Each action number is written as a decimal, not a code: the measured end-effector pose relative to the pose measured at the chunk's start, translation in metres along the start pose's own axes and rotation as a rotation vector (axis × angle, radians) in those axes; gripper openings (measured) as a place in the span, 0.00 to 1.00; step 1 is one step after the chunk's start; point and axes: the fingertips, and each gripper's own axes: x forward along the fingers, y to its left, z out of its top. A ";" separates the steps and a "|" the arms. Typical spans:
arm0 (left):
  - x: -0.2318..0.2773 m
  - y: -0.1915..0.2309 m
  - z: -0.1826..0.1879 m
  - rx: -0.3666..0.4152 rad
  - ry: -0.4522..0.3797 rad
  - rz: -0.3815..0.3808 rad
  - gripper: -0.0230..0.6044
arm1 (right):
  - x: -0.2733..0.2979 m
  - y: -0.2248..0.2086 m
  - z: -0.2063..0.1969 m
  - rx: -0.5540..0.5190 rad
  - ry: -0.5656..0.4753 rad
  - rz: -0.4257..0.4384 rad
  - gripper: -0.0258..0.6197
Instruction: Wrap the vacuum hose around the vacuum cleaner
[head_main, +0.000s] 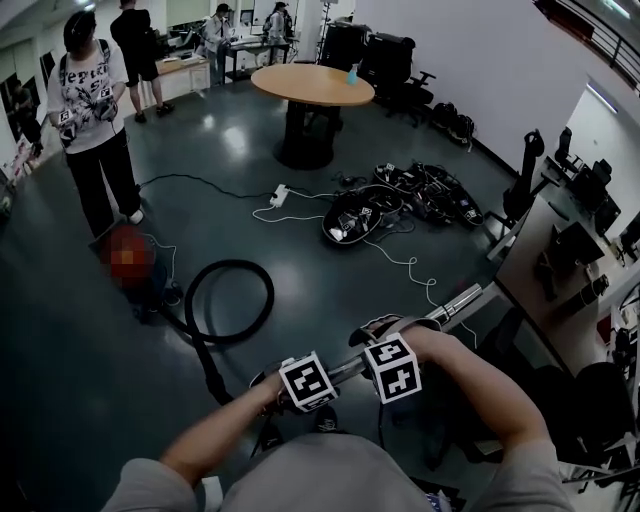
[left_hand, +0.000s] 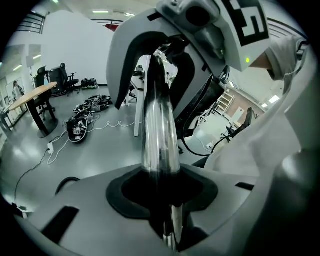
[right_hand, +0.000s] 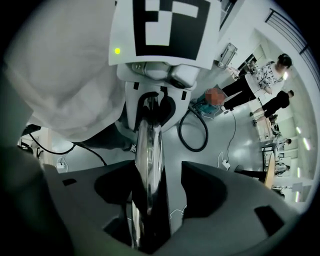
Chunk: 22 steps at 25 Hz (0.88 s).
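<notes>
vacuum hose (head_main: 232, 264) black, looped on floor (head_main: 80, 340) — left gripper (left_hand: 161, 182) fingers pinch chrome tube (left_hand: 159, 125), right gripper (right_hand: 162, 180) fingers spread

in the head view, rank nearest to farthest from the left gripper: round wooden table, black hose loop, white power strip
1. Black hose loop, floor just ahead-left of the left gripper.
2. White power strip, mid-floor.
3. Round wooden table, far back.
</notes>
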 end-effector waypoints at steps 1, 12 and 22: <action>0.001 0.001 0.004 0.000 0.001 0.007 0.27 | -0.002 0.000 -0.003 0.009 -0.016 0.009 0.43; 0.013 0.024 0.022 -0.138 -0.026 0.071 0.27 | -0.091 -0.040 0.005 0.318 -0.545 -0.165 0.43; -0.018 0.067 0.055 -0.257 -0.155 0.168 0.27 | -0.160 -0.043 -0.022 0.671 -1.005 -0.432 0.43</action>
